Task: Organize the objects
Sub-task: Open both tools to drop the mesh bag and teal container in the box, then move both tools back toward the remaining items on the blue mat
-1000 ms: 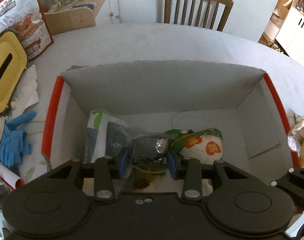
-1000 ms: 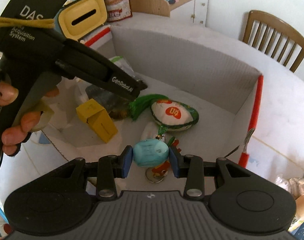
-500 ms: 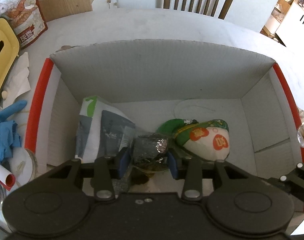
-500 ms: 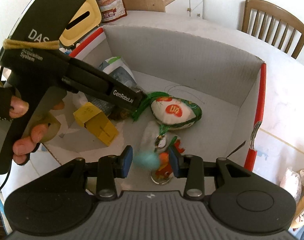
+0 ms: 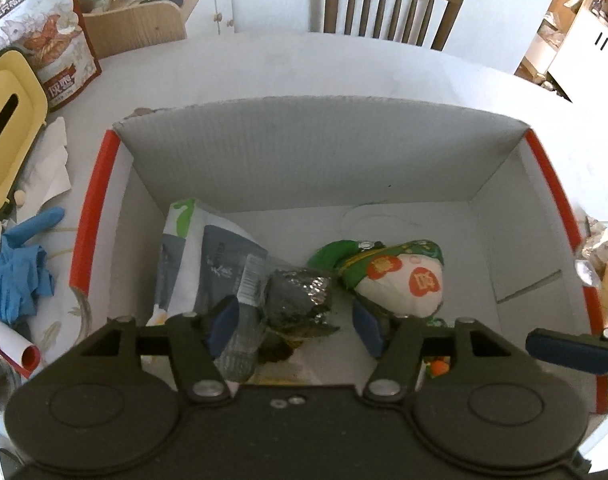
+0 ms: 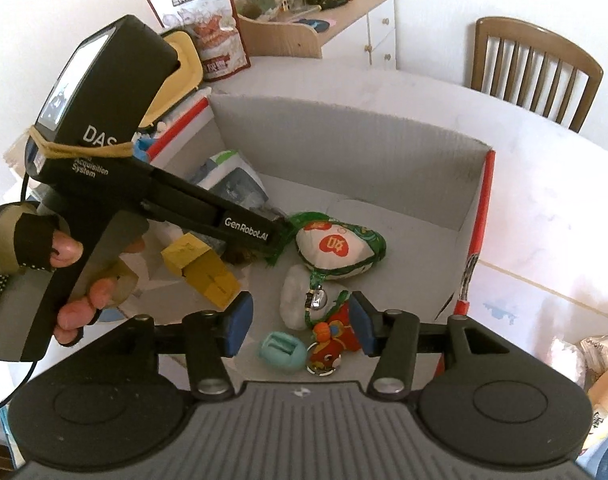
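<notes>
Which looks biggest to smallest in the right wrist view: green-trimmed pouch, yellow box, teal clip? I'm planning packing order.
1. green-trimmed pouch
2. yellow box, close to the pouch and partly hidden, so unsure
3. teal clip, clearly smallest though nearest the camera

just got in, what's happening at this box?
A person with a handheld gripper in each hand is sorting small items into a cardboard box on the table. Both grippers are open over it. The left gripper hangs just above a foil-wrapped packet lying by a white and grey pouch. The right gripper hangs above a small teal object on the box floor, beside a red keychain toy and a green and white pouch.
</notes>
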